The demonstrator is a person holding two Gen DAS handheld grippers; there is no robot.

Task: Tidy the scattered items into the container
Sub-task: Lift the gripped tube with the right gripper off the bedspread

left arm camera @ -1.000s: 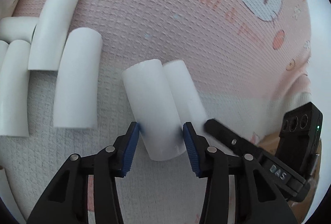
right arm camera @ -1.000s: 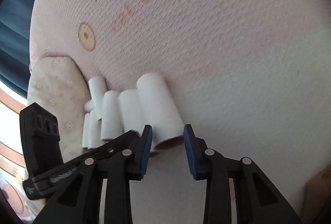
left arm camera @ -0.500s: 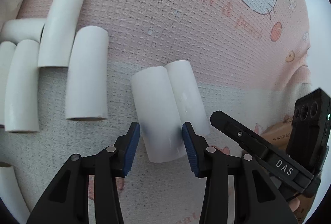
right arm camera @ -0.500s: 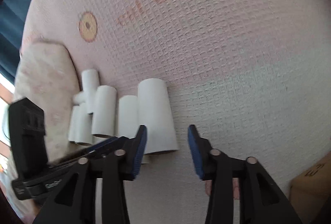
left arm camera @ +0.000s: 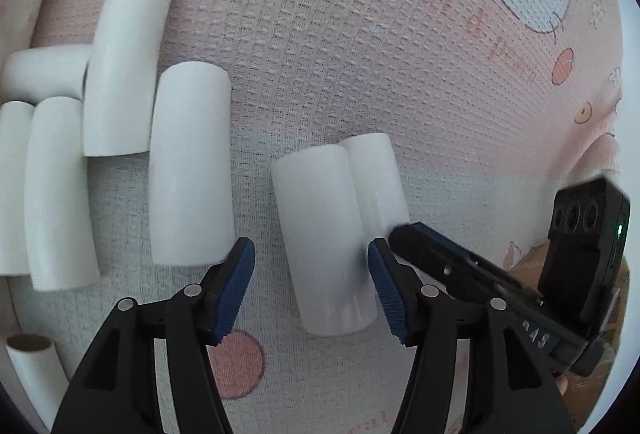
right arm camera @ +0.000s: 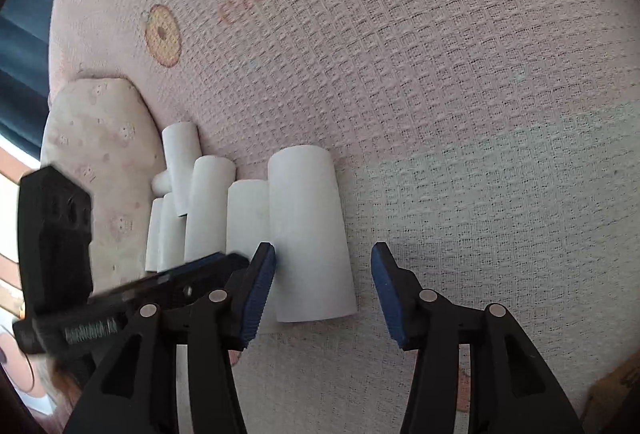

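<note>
Both sets of jaws were opening to straddle two side-by-side white tubes: the left gripper (left arm camera: 310, 284) around the left tube (left arm camera: 324, 238), the right gripper (right arm camera: 322, 288) around its neighbour (right arm camera: 310, 234) at one o'clock, neither pinched.

free: bare blanket (right arm camera: 460, 121) beyond and right of the tubes | blocked: tube cluster (left arm camera: 120, 137) left, cushion (right arm camera: 96, 153) behind it | tight: paired tubes (left arm camera: 336, 234) touching
</note>
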